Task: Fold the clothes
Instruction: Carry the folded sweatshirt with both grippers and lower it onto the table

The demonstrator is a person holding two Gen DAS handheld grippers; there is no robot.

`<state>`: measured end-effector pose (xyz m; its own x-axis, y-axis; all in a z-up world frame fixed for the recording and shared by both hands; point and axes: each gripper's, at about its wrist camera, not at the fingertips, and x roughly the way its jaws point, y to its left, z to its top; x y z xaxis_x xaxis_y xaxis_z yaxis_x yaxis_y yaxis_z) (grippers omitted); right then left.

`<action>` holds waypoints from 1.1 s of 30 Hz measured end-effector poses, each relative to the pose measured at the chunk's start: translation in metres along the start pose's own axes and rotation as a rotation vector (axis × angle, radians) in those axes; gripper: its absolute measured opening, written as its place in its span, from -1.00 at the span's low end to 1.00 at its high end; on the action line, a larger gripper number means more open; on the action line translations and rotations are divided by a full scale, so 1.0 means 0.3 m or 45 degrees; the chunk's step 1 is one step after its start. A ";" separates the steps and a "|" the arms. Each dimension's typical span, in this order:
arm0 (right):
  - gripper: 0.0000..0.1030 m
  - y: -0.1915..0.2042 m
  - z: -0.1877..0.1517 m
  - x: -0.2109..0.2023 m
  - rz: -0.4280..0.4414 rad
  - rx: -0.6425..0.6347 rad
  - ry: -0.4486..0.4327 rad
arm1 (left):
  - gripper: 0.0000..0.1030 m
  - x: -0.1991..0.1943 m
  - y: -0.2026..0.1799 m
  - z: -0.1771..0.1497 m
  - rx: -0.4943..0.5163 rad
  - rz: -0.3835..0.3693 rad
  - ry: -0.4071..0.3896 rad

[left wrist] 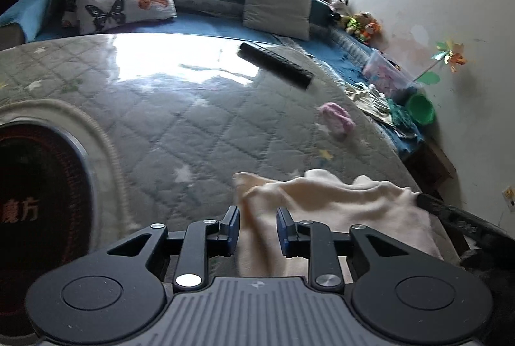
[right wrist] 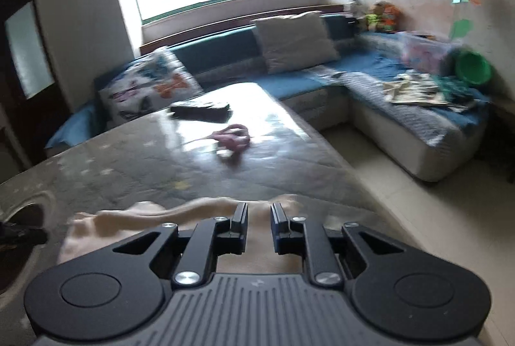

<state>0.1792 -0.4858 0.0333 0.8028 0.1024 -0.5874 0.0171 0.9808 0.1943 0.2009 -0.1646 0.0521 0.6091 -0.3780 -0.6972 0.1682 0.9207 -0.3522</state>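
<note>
**Cream garment at the near edge of the table**

A wide quilted table is seen, largely bare between the near garment and a black folded item and a pink garment farther off. The cream garment is laid with its long axis across the near edge. Cloth is seen between the slightly parted jaws of the left tool and right tool; grip cannot be told.
</note>
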 end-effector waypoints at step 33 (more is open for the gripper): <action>-0.23 0.266 -0.078 0.085 0.047 -0.252 0.022 | -0.20 0.058 -0.045 0.009 0.103 -0.006 0.017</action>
<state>0.1871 -0.4011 0.0156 0.7903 0.1403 -0.5964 -0.1312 0.9896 0.0589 0.2113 -0.1832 0.0463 0.5982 -0.3828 -0.7040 0.2333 0.9237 -0.3040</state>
